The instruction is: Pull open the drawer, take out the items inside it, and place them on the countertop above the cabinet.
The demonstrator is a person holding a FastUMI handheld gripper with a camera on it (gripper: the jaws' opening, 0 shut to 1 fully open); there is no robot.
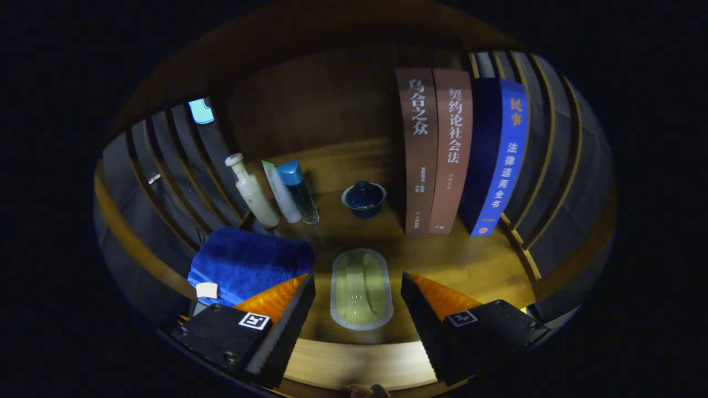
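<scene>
Wooden countertop (470,265) is seen spread ahead of the gripper (358,287), whose two fingers are held wide apart with nothing pressed between them. A pale oval dish (362,290) with a light rim is seen lying flat on the wood in the gap between the fingers, touched by neither. Just beyond the left finger, a folded blue towel (249,262) is laid on the counter, with a small white tag at its near corner. Behind the towel, three toiletry containers are stood close together: a white pump bottle (253,192), a white tube (281,192) with a green end, and a clear bottle (298,190) with a blue cap, the tube being flanked by the other two. Further ahead, near the middle of the counter, a small dark blue lidded cup (363,199) is set upright, apart from the bottles. To its right, two brown books (437,149) and a blue book (498,155) are stood upright side by side, spines facing the gripper. Dark slatted panels (166,177) are seen at both sides of the counter, and a brown wooden back wall (321,105) is seen behind it. The drawer cannot be made out from this angle.
</scene>
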